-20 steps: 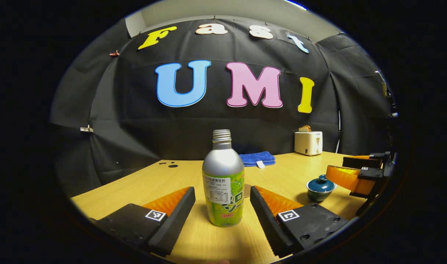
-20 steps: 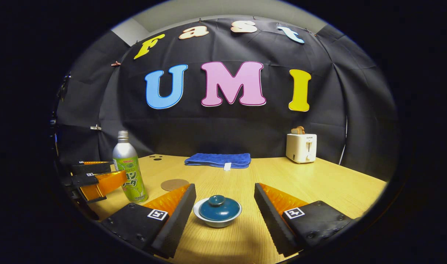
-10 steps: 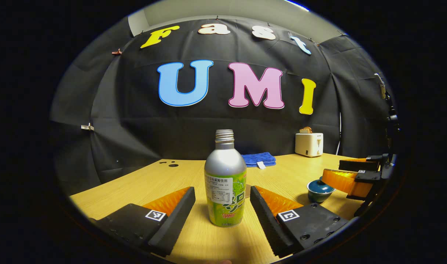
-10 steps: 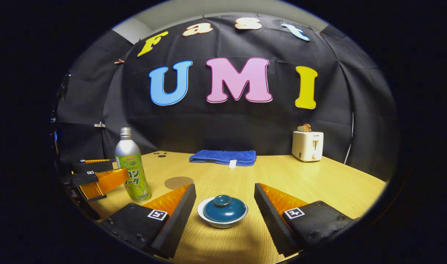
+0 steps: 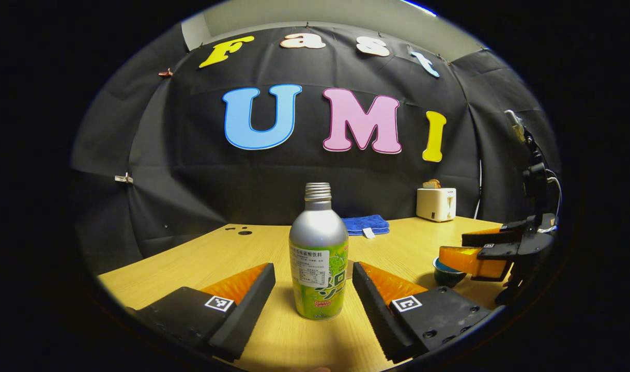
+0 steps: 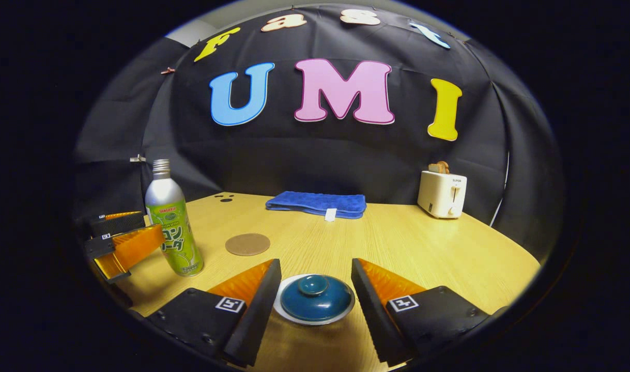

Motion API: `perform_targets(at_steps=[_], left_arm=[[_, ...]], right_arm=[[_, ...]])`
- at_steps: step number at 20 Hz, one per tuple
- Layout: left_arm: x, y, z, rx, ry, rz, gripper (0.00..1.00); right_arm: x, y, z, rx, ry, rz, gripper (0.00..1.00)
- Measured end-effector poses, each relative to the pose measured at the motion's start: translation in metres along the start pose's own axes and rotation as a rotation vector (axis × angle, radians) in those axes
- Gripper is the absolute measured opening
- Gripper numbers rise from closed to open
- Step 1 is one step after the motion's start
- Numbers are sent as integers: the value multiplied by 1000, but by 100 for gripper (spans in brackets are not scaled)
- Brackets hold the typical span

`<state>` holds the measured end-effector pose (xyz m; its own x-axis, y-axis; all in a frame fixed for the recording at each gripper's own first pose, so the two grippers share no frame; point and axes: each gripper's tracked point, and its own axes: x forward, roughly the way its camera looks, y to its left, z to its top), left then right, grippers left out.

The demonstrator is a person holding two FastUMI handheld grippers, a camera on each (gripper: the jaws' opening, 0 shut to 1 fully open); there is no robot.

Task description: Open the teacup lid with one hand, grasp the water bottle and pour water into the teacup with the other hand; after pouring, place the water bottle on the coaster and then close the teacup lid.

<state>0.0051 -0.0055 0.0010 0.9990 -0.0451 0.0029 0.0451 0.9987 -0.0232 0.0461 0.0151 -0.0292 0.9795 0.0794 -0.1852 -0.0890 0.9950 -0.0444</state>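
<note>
On the table (image 6: 423, 248), both grippers spread, left gripper (image 5: 313, 289) flanking bottle (image 5: 318, 253), right gripper (image 6: 315, 294) flanking lidded teacup (image 6: 315, 298), coaster (image 6: 247, 244) nearby.

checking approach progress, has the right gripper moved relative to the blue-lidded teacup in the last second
Yes. In the right gripper view, the right gripper has come forward and down over the blue-lidded teacup, which now sits between its open fingers.
</note>
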Motion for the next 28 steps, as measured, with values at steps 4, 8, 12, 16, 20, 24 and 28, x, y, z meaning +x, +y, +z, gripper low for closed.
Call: perform_targets(at_steps=[4, 8, 12, 16, 20, 24, 28], left_arm=[[0, 0, 0, 0, 0, 3, 95], [1, 0, 0, 0, 0, 5, 95], [1, 1, 0, 0, -1, 7, 95], [1, 0, 0, 1, -1, 7, 95], [3, -1, -1, 2, -2, -5, 95], [5, -1, -2, 2, -2, -6, 95], [18, 0, 0, 2, 0, -9, 95]], right_arm=[[6, 1, -4, -3, 32, 8, 68], [7, 2, -6, 20, 51, 31, 46], [7, 4, -5, 11, 47, 43, 33], [7, 4, -5, 7, 37, 46, 28], [0, 1, 9, 35, -49, 45, 27], [-6, 2, 13, 47, -84, 54, 27], [-11, -7, 14, 80, -82, 55, 27]])
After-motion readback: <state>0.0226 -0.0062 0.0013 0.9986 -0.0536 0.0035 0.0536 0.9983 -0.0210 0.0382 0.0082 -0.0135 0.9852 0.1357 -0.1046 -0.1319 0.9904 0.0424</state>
